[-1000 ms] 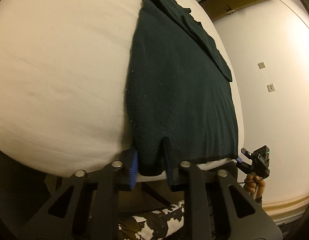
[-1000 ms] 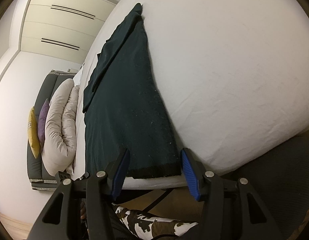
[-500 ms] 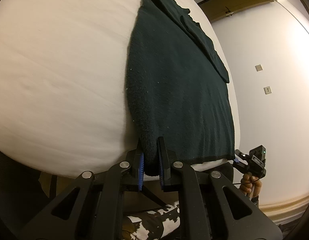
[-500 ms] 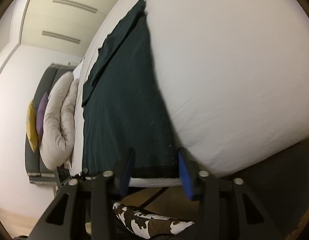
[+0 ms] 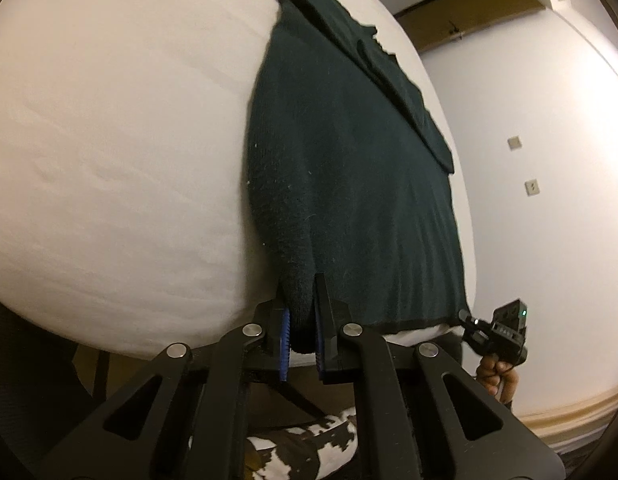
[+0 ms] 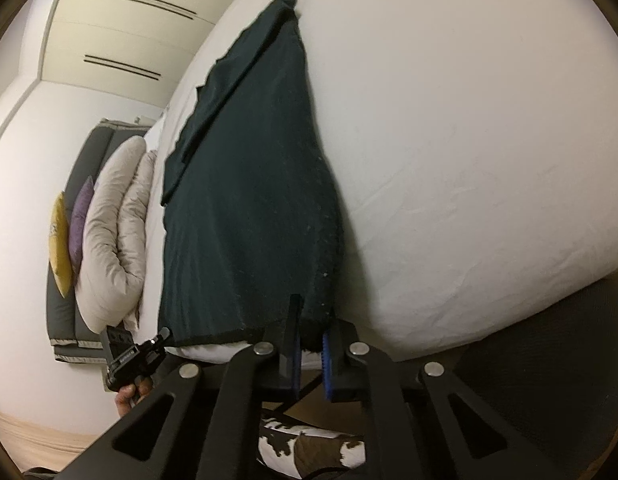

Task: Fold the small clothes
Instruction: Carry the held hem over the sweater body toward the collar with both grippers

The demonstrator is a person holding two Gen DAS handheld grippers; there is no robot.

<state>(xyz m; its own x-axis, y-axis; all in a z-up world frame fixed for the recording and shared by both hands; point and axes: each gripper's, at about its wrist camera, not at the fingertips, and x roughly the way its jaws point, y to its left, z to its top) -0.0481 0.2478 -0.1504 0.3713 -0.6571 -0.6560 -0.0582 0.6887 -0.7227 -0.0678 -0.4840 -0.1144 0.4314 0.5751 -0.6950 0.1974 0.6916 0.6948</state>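
A dark green knit sweater (image 5: 349, 168) lies flat on the white bed (image 5: 117, 128), its hem at the near edge and its sleeves folded across the far part. My left gripper (image 5: 303, 312) is shut on the sweater's near left hem corner, which bunches between the blue pads. In the right wrist view the sweater (image 6: 249, 208) runs away from me, and my right gripper (image 6: 311, 322) is shut on its near right hem corner. Each gripper shows small in the other's view, the right one (image 5: 497, 330) and the left one (image 6: 137, 354).
A cream duvet (image 6: 113, 220) with yellow and purple cushions lies against a grey headboard at the left in the right wrist view. A white wall with sockets (image 5: 533, 188) is beyond the bed. A cow-print fabric (image 5: 309, 452) lies below the grippers.
Both grippers have closed on the sweater's near hem corners: the left shut half a second ago, the right shut since then. The cloth is bunched in each.
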